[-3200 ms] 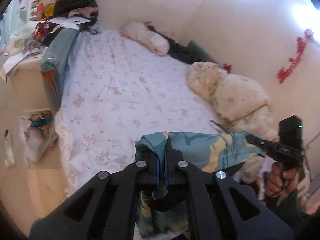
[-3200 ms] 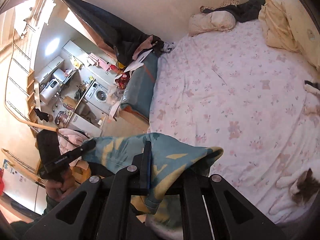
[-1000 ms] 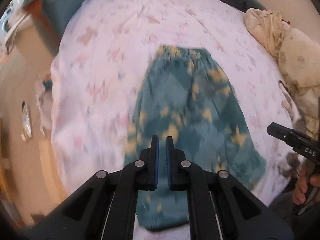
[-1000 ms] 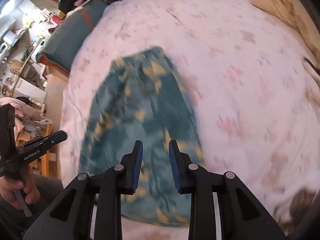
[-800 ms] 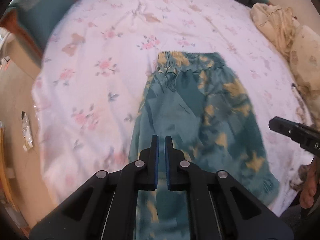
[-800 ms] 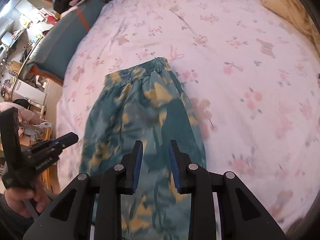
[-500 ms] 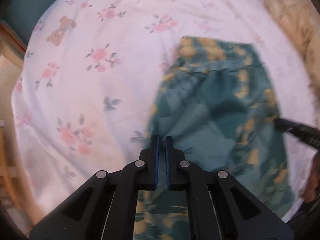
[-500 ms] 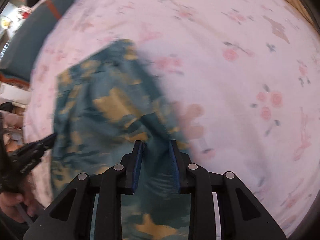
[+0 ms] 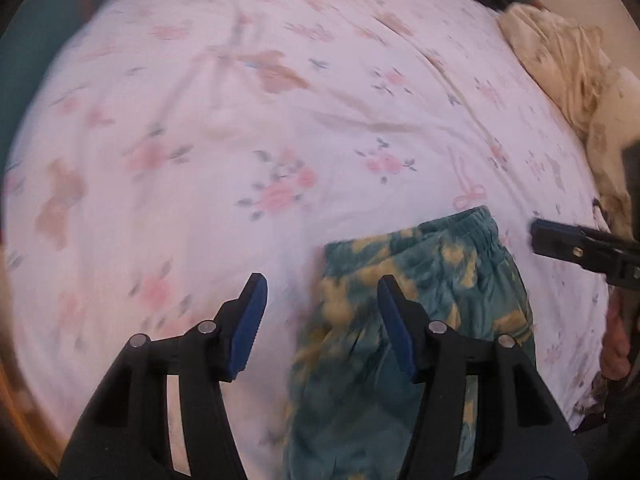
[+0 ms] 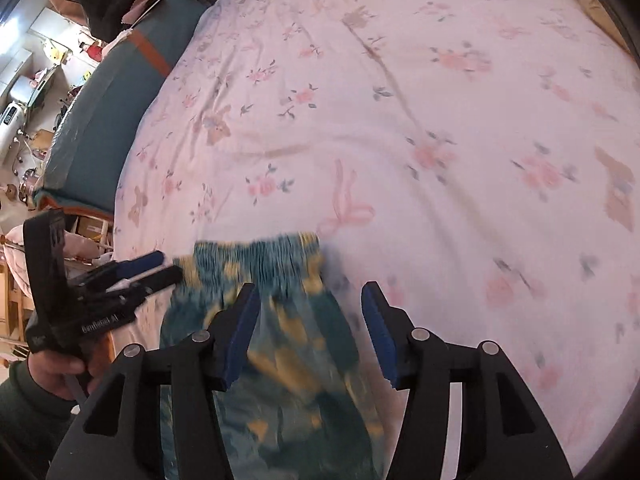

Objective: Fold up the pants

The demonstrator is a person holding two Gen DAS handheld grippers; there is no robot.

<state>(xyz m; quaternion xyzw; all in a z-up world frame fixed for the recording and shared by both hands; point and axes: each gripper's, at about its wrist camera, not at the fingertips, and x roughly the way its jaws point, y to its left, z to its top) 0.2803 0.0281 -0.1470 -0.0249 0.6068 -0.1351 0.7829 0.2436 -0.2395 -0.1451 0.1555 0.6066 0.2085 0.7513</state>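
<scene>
Left wrist view shows the left gripper [image 9: 320, 300] with its fingers [image 9: 250, 312] spread wide and empty, hovering over the bed [image 9: 280, 100]; the pants [image 9: 420, 300] lie flat on the floral sheet, their left waist corner just ahead of and between the fingers, mostly under the right-hand finger. The waistband sits farthest from the fingers and the long axis runs back toward the person, legs passing under the gripper. Right wrist view shows the right gripper [image 10: 308, 320], fingers likewise spread and holding nothing, with the pants' [image 10: 288, 340] right waist corner between them. Each gripper seems equally near its own corner, so the next move likely means closing on both waist corners and carrying them toward the hems.
</scene>
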